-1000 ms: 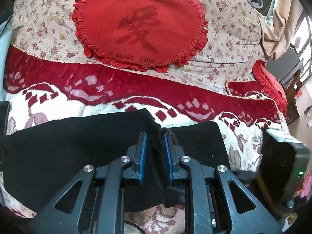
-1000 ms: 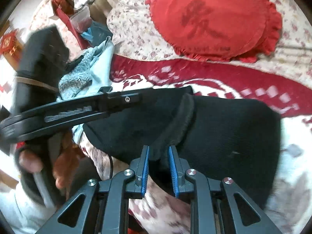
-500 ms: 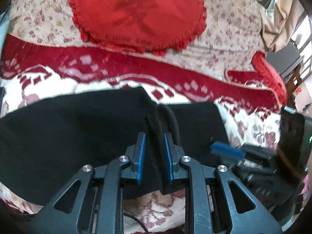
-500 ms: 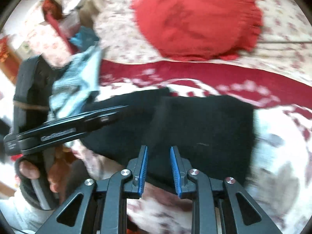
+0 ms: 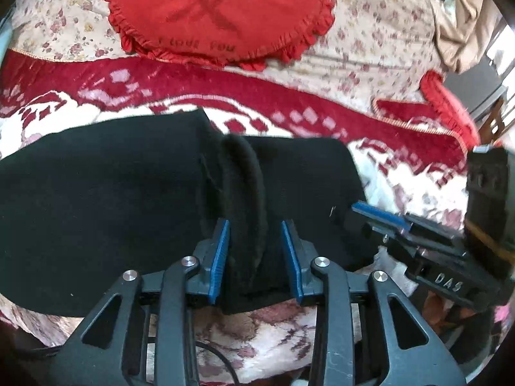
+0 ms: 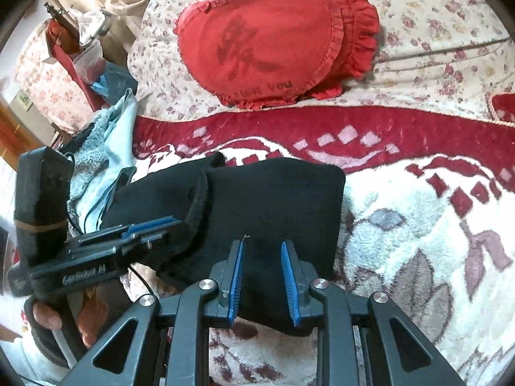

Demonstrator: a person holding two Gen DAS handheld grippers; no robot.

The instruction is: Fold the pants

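Both grippers opened since 0.5 s ago: they were pinched on the pants (image 5: pixel 112 199), now the jaws are spread with cloth lying loose between the pads. Pants are folded on the blanket (image 6: pixel 418 225), thick rolled edge running toward 12 o'clock in the left view. Left gripper (image 5: pixel 256 257) is low over the near edge, straddling that roll. Right gripper (image 6: pixel 264 276) is over the folded end, at 3 o'clock from the left one, also near-level. Red cushion (image 5: pixel 219 13) at 12 o'clock, apart from the pants.
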